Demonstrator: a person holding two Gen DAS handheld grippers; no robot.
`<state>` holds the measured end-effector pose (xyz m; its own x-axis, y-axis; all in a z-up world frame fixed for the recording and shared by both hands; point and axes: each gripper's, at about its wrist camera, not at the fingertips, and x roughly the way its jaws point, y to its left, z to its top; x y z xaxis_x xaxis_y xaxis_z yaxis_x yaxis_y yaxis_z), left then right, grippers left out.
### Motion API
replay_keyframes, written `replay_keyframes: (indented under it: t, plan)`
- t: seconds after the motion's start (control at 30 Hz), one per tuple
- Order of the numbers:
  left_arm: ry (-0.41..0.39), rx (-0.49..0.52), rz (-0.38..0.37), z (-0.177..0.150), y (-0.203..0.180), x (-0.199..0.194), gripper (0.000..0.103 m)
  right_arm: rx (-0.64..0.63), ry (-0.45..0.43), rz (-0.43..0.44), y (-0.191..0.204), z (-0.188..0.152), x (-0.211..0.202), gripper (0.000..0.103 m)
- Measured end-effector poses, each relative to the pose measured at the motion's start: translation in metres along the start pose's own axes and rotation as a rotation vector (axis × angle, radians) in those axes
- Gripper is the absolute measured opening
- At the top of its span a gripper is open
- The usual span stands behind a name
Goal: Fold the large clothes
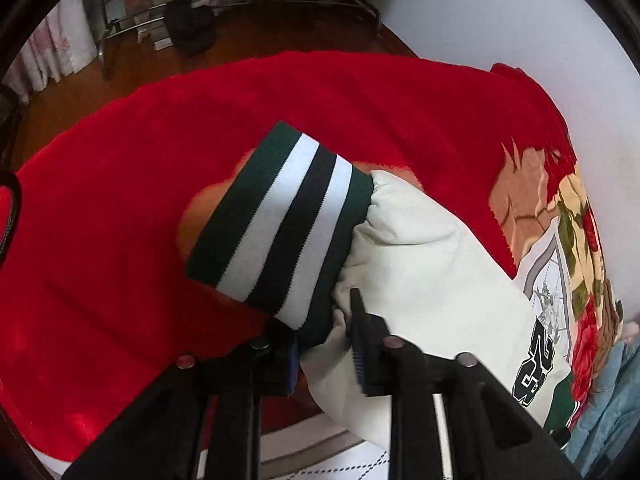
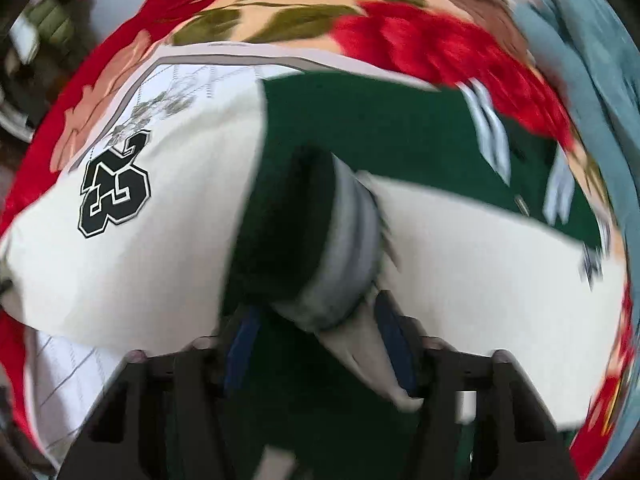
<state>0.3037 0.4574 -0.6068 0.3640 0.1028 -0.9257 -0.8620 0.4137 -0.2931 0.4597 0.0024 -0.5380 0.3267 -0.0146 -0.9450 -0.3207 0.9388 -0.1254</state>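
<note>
Between the left tongs (image 1: 324, 354), clamped on it, sits the end of a cream padded sleeve (image 1: 420, 264) of the green-and-cream varsity jacket (image 2: 352, 128), just behind its dark green and white striped ribbed cuff (image 1: 280, 220). The right tongs (image 2: 320, 344) pinch the other sleeve at its blurred striped cuff (image 2: 340, 240). Ahead of both, the jacket lies spread on a red flowered blanket (image 1: 120, 220) over the bed. It looks thick, soft and fairly heavy, likely to sag and drag. The smooth sleeve may slip; the ribbed knit probably grips better, so holding at the cuff seam seems sound.
</note>
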Motion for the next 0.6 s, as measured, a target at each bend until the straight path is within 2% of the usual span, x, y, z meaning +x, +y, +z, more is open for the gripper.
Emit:
replay_keyframes:
  t: [0.07,0.13,0.2,0.23,0.27,0.3,0.33,0.37,0.4,0.43,0.47,0.5,0.6]
  plan:
    - [0.025,-0.003,-0.023,-0.003,0.009,-0.001,0.032,-0.065,-0.041,-0.026,0.018,0.009,-0.003,0.016]
    - [0.048,-0.004,-0.061,-0.003,0.007,0.008,0.044,-0.165,-0.084,-0.006,0.04,0.012,-0.009,0.016]
    - [0.048,0.014,-0.067,-0.003,0.001,0.013,0.053,-0.229,-0.045,0.018,0.053,0.008,-0.001,0.016]
    - [0.043,0.029,-0.048,-0.004,-0.005,0.016,0.053,-0.248,0.007,0.025,0.058,0.003,0.011,0.019]
    - [0.037,0.038,-0.033,-0.004,-0.007,0.015,0.054,-0.24,0.021,0.035,0.057,0.001,0.014,0.024]
    - [0.017,0.04,-0.02,-0.005,-0.013,0.016,0.053,-0.202,0.02,0.067,0.051,-0.001,0.014,0.024]
    - [0.007,0.034,-0.017,-0.004,-0.018,0.017,0.053,-0.173,0.012,0.094,0.044,-0.002,0.011,0.029]
    - [-0.014,0.02,-0.013,-0.004,-0.021,0.017,0.048,-0.115,0.012,0.151,0.032,-0.003,0.005,0.039]
    - [-0.033,0.013,-0.002,-0.004,-0.022,0.015,0.033,-0.052,0.017,0.205,0.021,-0.004,0.0,0.045]
    - [-0.055,0.014,0.012,-0.003,-0.022,0.012,0.023,0.01,0.023,0.252,0.009,-0.006,-0.005,0.055]
    - [-0.073,0.019,0.021,-0.001,-0.027,0.011,0.016,0.064,0.03,0.286,-0.001,-0.008,-0.01,0.056]
    - [-0.088,0.025,0.029,0.0,-0.033,0.009,0.014,0.106,0.035,0.298,-0.01,-0.011,-0.013,0.056]
    - [-0.162,0.063,0.063,0.003,-0.053,-0.013,0.013,0.209,0.042,0.24,-0.033,-0.019,-0.026,0.057]
